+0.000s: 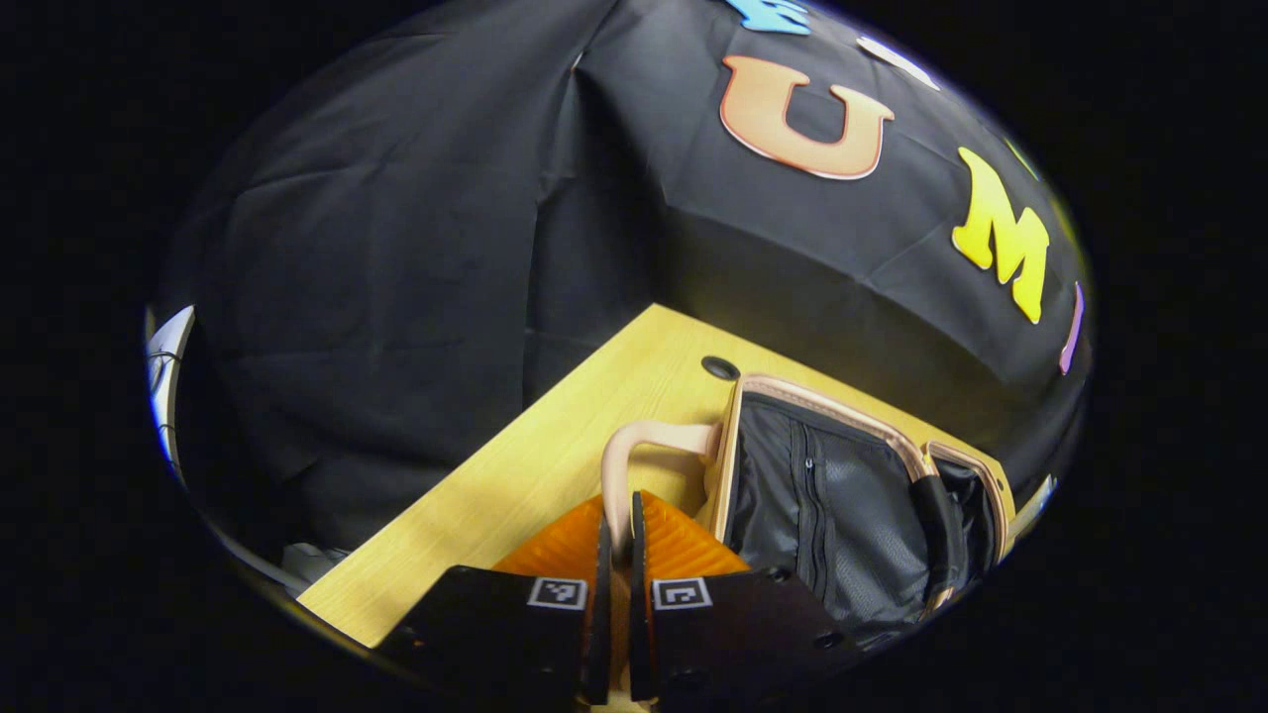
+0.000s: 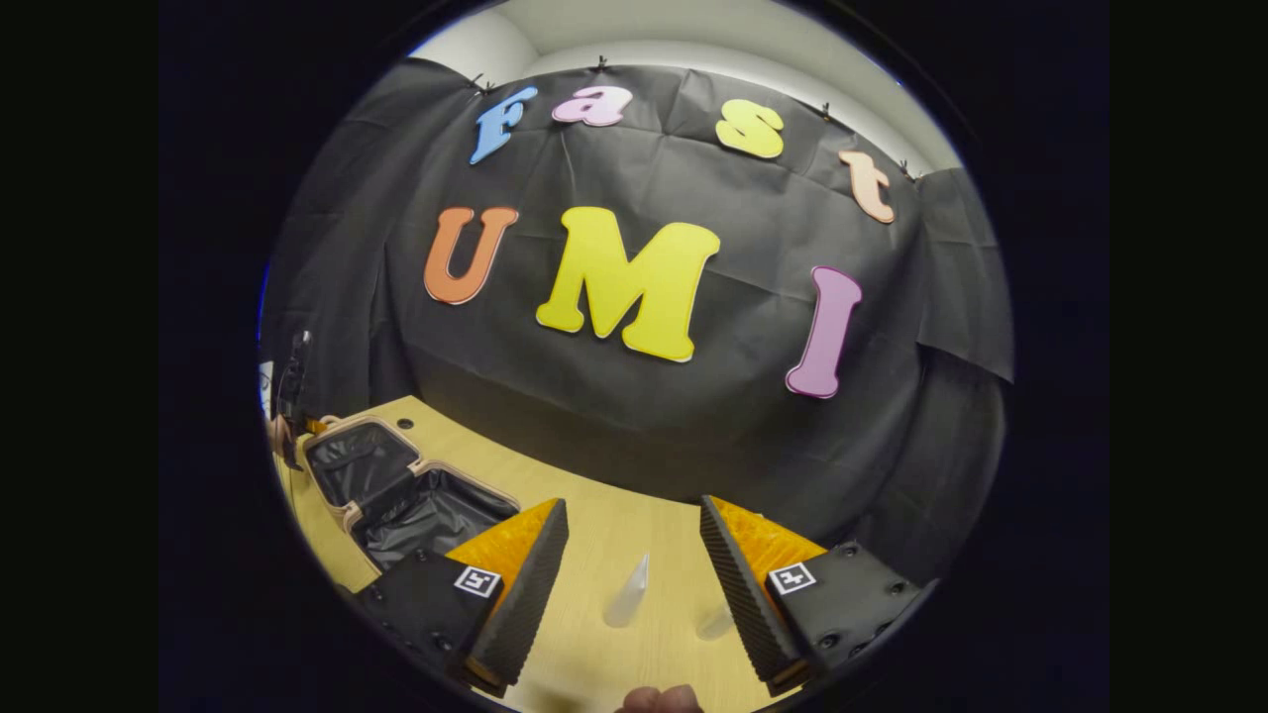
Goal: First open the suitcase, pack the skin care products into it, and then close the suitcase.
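The suitcase (image 1: 842, 495) lies open on the table, pink-rimmed, with black lining and a mesh pocket. My left gripper (image 1: 620, 515) is shut on its pink handle (image 1: 644, 436), which runs up between the two fingers. In the right gripper view the open suitcase (image 2: 396, 485) sits far to the left, both halves spread. My right gripper (image 2: 634, 505) stands open low over the table. A translucent skin care tube (image 2: 627, 592) stands on the wood between its fingers. A second small clear item (image 2: 715, 622) lies close to the right finger.
The yellow wooden table (image 1: 515, 475) ends at an edge on the left, and a cable hole (image 1: 720, 367) sits just behind the suitcase. Black cloth walls stand close behind the table. A fingertip (image 2: 659, 701) shows at the bottom of the right gripper view.
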Demonstrator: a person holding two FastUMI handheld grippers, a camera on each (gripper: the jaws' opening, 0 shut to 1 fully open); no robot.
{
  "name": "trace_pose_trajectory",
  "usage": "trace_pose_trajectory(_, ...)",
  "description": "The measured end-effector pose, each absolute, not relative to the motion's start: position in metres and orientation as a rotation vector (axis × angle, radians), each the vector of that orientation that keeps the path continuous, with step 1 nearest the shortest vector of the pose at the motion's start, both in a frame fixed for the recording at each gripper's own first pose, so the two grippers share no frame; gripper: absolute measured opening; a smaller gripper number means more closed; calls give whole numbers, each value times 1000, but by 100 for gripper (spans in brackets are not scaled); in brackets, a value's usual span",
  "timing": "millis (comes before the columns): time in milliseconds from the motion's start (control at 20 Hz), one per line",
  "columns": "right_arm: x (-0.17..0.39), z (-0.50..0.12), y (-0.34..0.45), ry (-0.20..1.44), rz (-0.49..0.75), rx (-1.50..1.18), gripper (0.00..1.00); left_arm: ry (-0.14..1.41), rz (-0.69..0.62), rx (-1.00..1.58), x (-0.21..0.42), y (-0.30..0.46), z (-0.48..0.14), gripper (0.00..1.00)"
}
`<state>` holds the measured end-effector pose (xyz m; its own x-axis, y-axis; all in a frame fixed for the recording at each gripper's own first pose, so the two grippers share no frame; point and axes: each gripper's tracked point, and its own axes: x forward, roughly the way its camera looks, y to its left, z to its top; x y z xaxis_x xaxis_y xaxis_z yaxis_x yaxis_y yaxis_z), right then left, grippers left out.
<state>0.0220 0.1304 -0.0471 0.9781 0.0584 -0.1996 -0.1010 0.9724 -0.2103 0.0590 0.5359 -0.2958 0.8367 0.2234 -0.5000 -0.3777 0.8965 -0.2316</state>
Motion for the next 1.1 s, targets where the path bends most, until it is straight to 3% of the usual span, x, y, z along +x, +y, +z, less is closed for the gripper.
trace_pose_trajectory(50, 23, -49, 132, 198, 85, -215, 79, 500, 356, -278, 54, 543, -294, 1)
trace_pose_trajectory(100, 25, -52, 133, 203, 90, -207, 80, 501, 371, -214, 49, 545, -284, 19)
trace_pose_trajectory(150, 26, -52, 133, 206, 93, -198, 80, 478, 378, -154, 47, 543, -269, 27)
trace_pose_trajectory(200, 27, -50, 133, 201, 96, -187, 80, 447, 373, -108, 48, 537, -250, 51)
trace_pose_trajectory(300, 28, -46, 132, 187, 103, -162, 80, 386, 363, -35, 50, 514, -205, 90)
trace_pose_trajectory(400, 27, -41, 128, 172, 110, -137, 80, 318, 331, 24, 50, 475, -162, 98)
trace_pose_trajectory(550, 22, -33, 110, 147, 110, -98, 80, 237, 280, 1, 36, 412, -118, 98)
trace_pose_trajectory(1100, -1, -44, -35, 129, -1, -61, 80, 184, 124, -87, 17, 106, -84, 98)
